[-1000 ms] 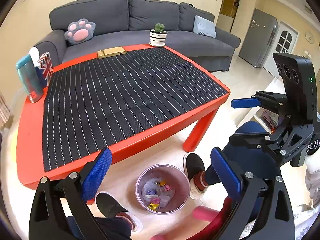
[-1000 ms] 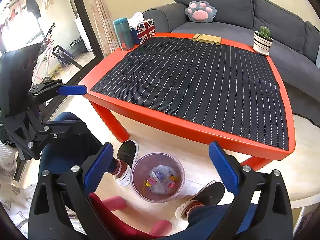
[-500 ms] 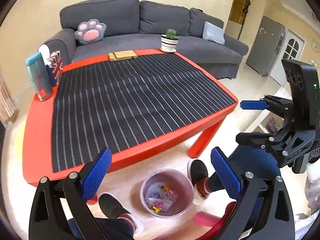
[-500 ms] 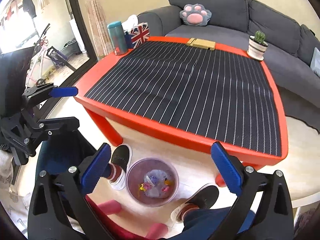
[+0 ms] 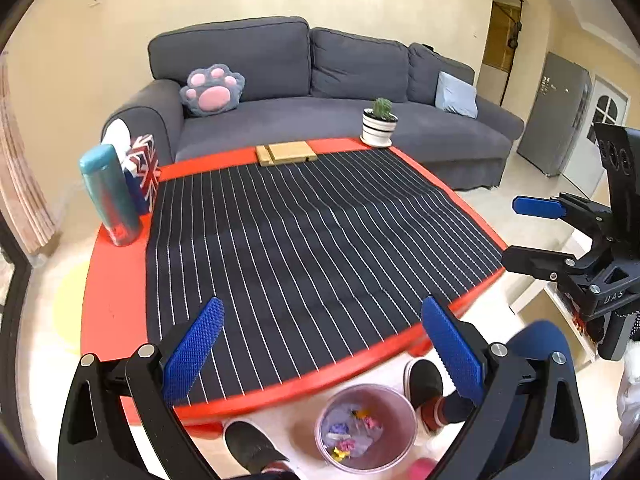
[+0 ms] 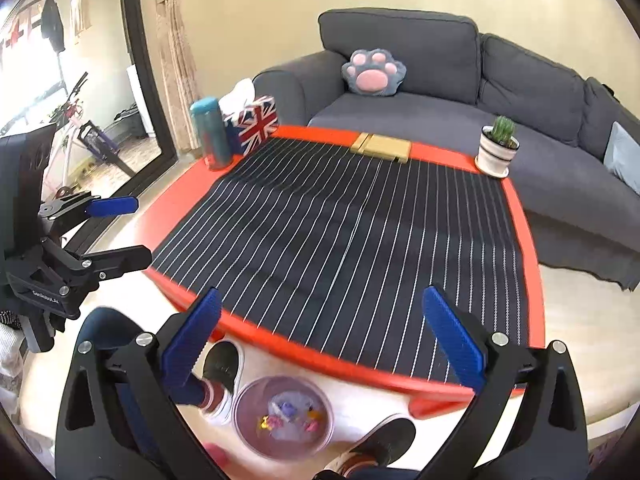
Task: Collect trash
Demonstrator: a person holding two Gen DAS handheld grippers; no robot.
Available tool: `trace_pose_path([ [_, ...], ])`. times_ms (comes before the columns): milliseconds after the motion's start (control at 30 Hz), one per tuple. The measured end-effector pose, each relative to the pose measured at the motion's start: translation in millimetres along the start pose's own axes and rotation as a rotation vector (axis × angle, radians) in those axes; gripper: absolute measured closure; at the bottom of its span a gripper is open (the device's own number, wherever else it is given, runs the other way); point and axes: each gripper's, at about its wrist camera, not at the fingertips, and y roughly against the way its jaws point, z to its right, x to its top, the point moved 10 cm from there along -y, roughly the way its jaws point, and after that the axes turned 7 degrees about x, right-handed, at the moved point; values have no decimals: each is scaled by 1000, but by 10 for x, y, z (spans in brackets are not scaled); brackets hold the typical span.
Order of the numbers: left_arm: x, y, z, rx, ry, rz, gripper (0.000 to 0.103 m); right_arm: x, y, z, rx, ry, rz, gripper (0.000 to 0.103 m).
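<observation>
A pink trash bin [image 5: 366, 428] stands on the floor between the person's shoes, below the table's near edge; it holds several colourful wrappers [image 5: 348, 434]. It also shows in the right wrist view [image 6: 282, 420]. My left gripper [image 5: 320, 348] is open and empty, held above the table's near edge. My right gripper [image 6: 320, 340] is open and empty too, beside it. Each gripper shows in the other's view, the right one [image 5: 536, 236] at the right edge and the left one [image 6: 116, 232] at the left edge. No loose trash shows on the striped mat [image 5: 304, 240].
The red table [image 5: 112, 288] carries a teal bottle [image 5: 108, 196], a Union Jack tissue box [image 5: 142, 172], wooden blocks [image 5: 286, 153] and a potted cactus [image 5: 379, 126]. A grey sofa [image 5: 320, 92] stands behind it. The person's shoes [image 5: 250, 446] flank the bin.
Both grippers have risen and tilted up. The table now fills more of each view and the bin has slid toward the bottom edge. Both stay open.
</observation>
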Motion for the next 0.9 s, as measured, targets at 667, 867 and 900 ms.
trace_pose_path([
  [667, 327, -258, -161, -72, 60, -13, 6, 353, -246, 100, 7, 18, 3, 4],
  [867, 328, -311, -194, -59, 69, -25, 6, 343, -263, 128, 4, 14, -2, 4],
  [900, 331, -317, -193, -54, 65, -25, 6, 342, -262, 128, 3, 15, -2, 4],
])
